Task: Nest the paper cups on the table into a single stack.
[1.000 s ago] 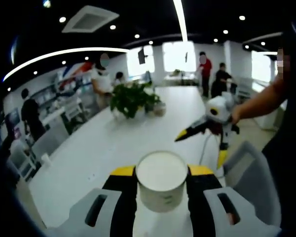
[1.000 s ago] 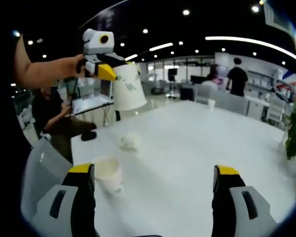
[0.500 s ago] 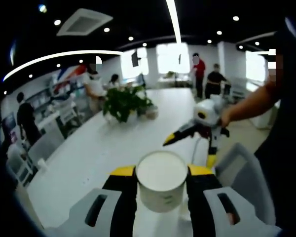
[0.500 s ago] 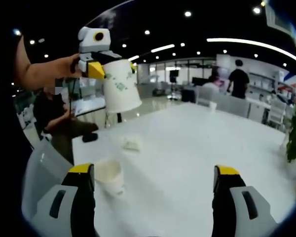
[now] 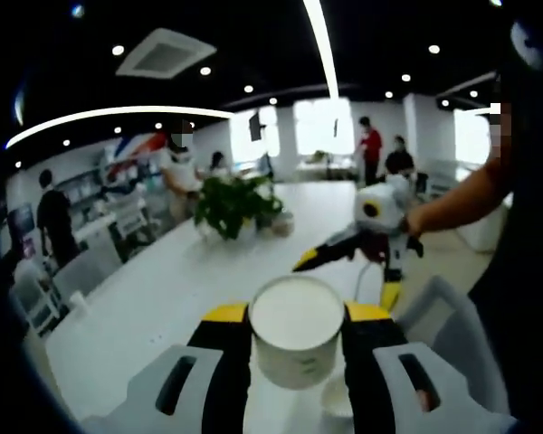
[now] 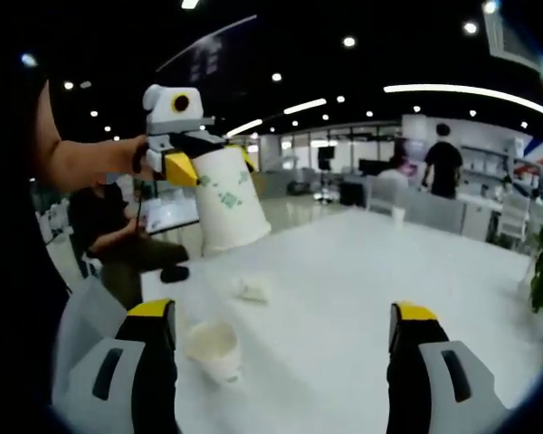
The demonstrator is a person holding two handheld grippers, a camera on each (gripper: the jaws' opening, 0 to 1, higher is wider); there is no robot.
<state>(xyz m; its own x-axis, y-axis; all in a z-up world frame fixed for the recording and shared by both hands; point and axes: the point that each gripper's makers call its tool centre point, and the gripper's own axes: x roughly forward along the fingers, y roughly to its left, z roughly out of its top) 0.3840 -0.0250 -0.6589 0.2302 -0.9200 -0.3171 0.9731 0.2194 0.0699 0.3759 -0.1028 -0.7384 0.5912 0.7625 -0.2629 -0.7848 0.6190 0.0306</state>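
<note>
**One paper cup held aloft, another waiting on the table**

The left gripper [image 5: 296, 316] is clamped on a white paper cup [image 5: 297, 330], its yellow-tipped jaws pressed against either side just below the rim. From the right gripper view, that same held cup [image 6: 227, 200] hangs tilted in the air above the near end of the long white table [image 6: 362, 298], printed with small green marks.

The right gripper [image 6: 282, 321] is spread wide with nothing between its jaws. Just beside its left jaw, a second paper cup [image 6: 214, 348] stands upright on the table. A little further along lies a crumpled white scrap [image 6: 252, 289].

In the left gripper view, the right gripper [image 5: 362, 240] is in the air over the table edge, and a potted plant [image 5: 233, 202] sits further down the table.
</note>
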